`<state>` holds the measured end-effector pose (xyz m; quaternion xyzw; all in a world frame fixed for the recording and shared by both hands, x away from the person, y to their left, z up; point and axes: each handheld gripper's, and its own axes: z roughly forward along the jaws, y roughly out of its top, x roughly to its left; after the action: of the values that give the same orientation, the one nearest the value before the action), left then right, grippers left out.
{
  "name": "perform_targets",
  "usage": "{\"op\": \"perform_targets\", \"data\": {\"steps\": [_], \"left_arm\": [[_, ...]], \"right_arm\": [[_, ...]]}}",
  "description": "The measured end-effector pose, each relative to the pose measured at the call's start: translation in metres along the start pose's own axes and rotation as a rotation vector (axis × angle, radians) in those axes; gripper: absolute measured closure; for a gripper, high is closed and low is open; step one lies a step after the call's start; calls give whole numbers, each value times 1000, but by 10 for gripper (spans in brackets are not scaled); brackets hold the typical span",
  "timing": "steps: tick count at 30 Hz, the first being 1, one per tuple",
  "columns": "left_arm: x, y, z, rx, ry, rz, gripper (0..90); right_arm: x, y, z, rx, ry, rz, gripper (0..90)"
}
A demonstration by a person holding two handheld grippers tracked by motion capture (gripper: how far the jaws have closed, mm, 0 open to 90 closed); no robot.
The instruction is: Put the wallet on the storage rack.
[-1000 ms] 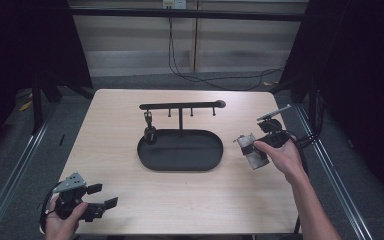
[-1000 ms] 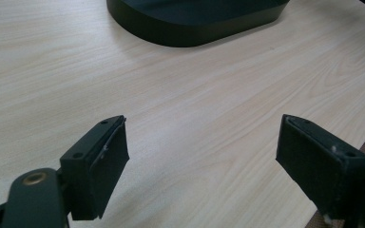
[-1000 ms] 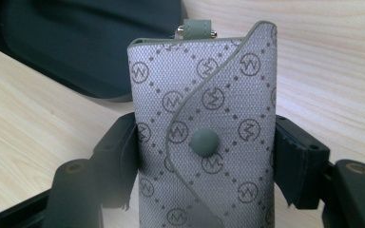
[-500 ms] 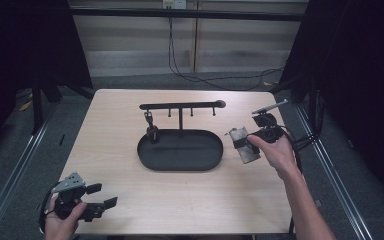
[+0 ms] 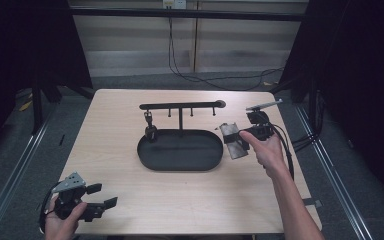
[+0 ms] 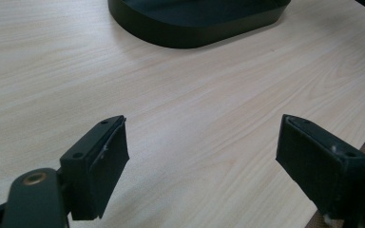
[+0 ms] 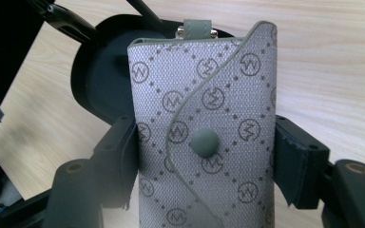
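Grey monogrammed key pouch (image 7: 204,137) sits clamped in the right gripper (image 5: 241,136), arm stretched forward, just right of the black oval tray (image 5: 180,150); left gripper (image 5: 94,204) rests near the table's (image 5: 110,130) front corner, jaws spread, holding nothing.

We see bare forearms, black left gripper (image 5: 100,196) with grey three-cornered plate, black right gripper (image 5: 235,141) trailing black cable.

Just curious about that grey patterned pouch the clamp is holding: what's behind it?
Behind the grey pouch, gripped by the right gripper, lies the black oval tray with its hook stand on the wooden table. The pouch hides much of the tray.
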<state>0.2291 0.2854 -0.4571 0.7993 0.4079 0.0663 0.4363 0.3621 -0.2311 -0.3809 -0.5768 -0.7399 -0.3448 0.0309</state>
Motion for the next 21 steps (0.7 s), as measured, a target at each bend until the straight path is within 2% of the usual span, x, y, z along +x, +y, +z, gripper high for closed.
{"op": "perform_targets", "data": {"steps": [11, 21], "left_arm": [[0, 0, 0, 1, 0, 2, 176], [0, 0, 0, 3, 0, 5, 177]], "right_arm": [[10, 9, 19, -26, 32, 17, 331], [11, 14, 42, -57, 46, 74, 332]]}}
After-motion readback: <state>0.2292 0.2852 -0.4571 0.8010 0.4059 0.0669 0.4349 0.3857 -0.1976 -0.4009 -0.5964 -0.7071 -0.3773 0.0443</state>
